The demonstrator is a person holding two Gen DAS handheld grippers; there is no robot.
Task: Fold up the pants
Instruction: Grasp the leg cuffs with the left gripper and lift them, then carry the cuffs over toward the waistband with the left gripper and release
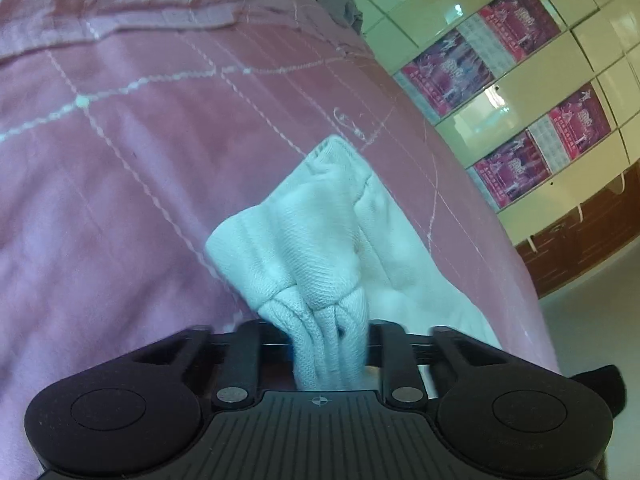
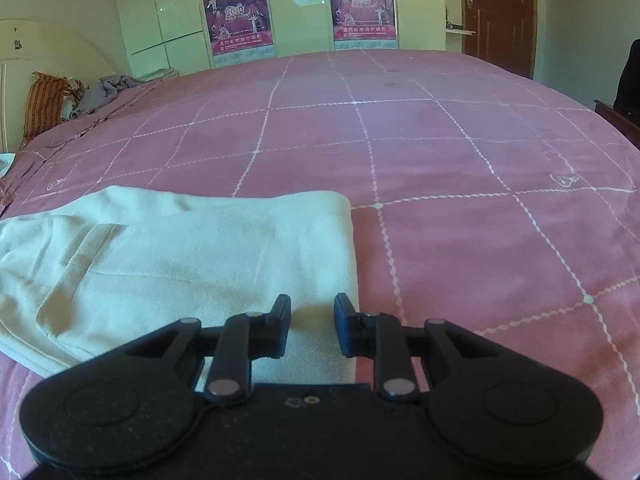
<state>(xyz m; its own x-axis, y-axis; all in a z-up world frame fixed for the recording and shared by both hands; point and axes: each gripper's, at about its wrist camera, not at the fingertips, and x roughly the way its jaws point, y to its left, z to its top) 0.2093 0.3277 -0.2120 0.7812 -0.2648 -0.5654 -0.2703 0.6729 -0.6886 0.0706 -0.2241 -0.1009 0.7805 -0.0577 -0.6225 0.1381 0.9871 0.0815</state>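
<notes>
So I'm clamping a bunched wad of the cream pants (image 1: pixel 316 240) in my left gripper (image 1: pixel 330 344), several layers of the knit fabric gathered up thick between the fingers, and the rest is hanging and draping down toward the pink quilted bedspread (image 1: pixel 120 180). My right gripper (image 2: pixel 312 326) is sitting with its fingers parted a fair way and gripping nothing, just hovering over the near right corner of the pants (image 2: pixel 180 256) where they're lying flat on the bedspread (image 2: pixel 460 160). What's worrying me: I'm holding a scrunched clump instead of a clean edge, so if I'm pulling it across like this I'm probably dragging wrinkles into the fold, or one layer is slipping out and the fold is landing crooked. The free side isn't pinned by anything either, so the flat part might be sliding along with it. In the right wrist view the pants are running roughly left to right across the near part of the bed, with a straight folded-looking edge facing right; I honestly can't tell which end is the waistband from here
</notes>
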